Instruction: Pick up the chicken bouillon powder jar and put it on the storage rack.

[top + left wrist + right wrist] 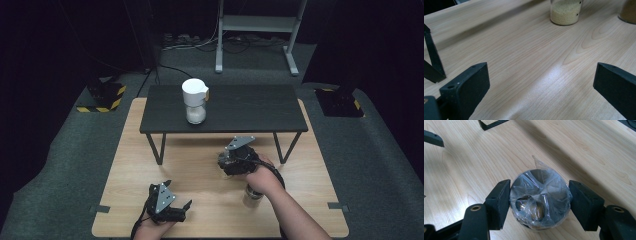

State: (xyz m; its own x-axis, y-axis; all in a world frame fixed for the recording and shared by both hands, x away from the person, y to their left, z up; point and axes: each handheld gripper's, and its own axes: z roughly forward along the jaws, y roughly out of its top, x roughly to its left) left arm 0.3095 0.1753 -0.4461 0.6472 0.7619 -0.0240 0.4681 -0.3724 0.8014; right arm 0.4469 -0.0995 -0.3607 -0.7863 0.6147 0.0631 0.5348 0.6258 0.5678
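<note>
Right gripper (539, 200) clamps the film-wrapped lid of a jar (540, 199) standing near the table's (200, 172) front edge, right of centre. Left gripper (541, 82) rests wide open, empty. Keep the squeeze centred and level; film may slip.

Wooden table (200, 175) (jars (565, 12) atop)

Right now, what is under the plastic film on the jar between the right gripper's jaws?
Under the film is a dark lid with openings; something brownish shows through them. The jar's body below is hidden.
</note>
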